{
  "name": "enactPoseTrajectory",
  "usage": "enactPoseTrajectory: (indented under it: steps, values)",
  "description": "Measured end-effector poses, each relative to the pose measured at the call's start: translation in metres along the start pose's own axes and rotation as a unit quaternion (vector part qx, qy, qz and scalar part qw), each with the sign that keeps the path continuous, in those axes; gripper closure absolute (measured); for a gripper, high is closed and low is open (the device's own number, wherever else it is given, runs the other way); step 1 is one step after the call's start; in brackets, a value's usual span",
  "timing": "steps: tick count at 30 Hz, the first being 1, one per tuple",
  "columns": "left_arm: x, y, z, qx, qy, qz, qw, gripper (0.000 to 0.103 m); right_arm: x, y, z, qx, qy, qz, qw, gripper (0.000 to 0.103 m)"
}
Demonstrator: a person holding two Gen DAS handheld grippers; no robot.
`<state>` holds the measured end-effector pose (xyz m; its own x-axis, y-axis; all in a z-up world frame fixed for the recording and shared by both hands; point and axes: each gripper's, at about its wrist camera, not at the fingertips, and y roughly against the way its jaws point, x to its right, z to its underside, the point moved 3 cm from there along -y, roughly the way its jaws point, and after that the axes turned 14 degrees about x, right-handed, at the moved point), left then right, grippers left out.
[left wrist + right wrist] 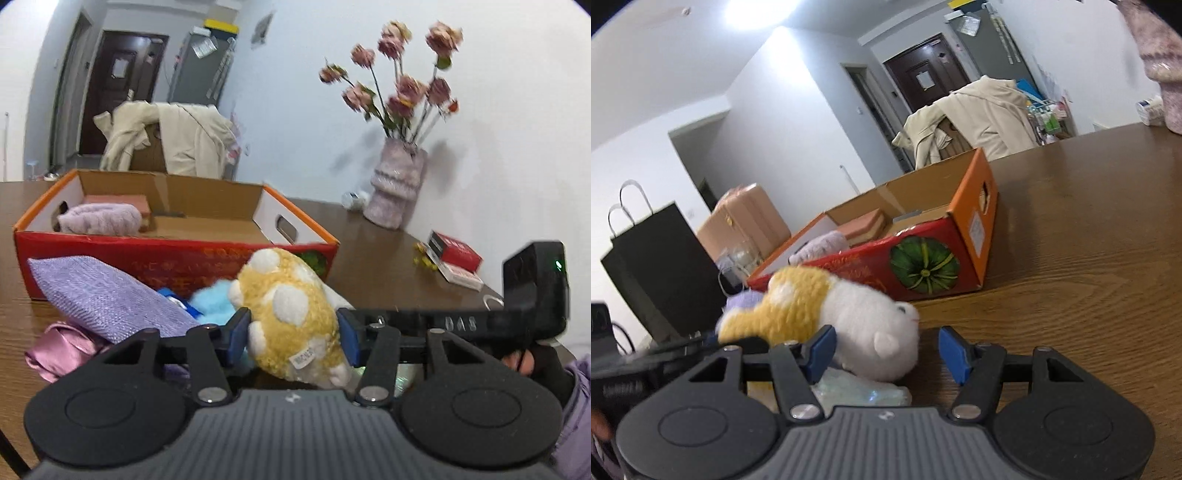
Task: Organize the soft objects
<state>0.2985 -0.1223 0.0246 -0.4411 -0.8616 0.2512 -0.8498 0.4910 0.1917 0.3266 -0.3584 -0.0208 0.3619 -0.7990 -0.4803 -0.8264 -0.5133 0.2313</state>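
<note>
Two tools in play. Left tool (293, 338) has its blue pads pressed on either side of a yellow-and-white plush toy (291, 314) — gripping it around the yellow spotted rear, tag hanging low. Right tool (886, 349) stands open: its left pad sits just beside the plush's white head (875, 332), its right pad is clear of it with bare bench (1089, 258) behind, so nothing is clamped. In the right wrist view the plush lies on its side over a crumpled clear plastic wrapper (864, 395). In the left wrist view the right tool's black body (532, 295) crosses just behind the plush, with fingers (517, 360) of the person's hand and a lilac sleeve (576, 406) at the right edge.

Just beyond, on the brown wood bench: a pink satin cloth (59, 350), a folded lilac knitted cloth (103, 291) lying over it, a fluffy light-blue item (212, 299) behind the plush. Next, an open cardboard box (177, 258) with red front and orange rim — inside at its left end a rolled lilac fuzzy towel (99, 218) and a pink block (122, 201) behind it; the rest of the box floor is bare. To the right, near the wall, red card boxes (458, 254) stacked, then a pale pink ribbed vase (397, 184) with pink roses (402, 85), blurred. Far back: beige coat (177, 136) draped over something, dark door (118, 85).
</note>
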Motion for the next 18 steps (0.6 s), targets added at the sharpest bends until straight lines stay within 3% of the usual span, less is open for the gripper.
enactPoseTrajectory:
  steps: [5,7,10,15,18]
  values:
    - [0.001,0.006,-0.004,0.001,0.009,0.007,0.9999,0.055,-0.006,0.0,0.001,0.003,0.017,-0.005,1.0,0.043]
    - [0.002,0.01,-0.007,-0.004,0.015,0.018,0.9997,0.055,-0.011,0.004,-0.001,0.02,0.025,-0.02,0.999,0.059]
    - [-0.004,0.024,-0.02,-0.009,0.059,0.038,0.9975,0.055,-0.027,0.015,-0.003,0.05,0.059,-0.047,0.996,0.062]
    - [-0.021,0.068,-0.03,-0.001,0.114,0.058,0.9917,0.055,-0.047,0.041,-0.008,0.094,0.073,-0.145,0.982,0.064]
    - [-0.037,0.092,-0.007,-0.033,0.144,0.053,0.9876,0.056,-0.056,0.046,-0.007,0.089,0.084,-0.172,0.977,0.061]
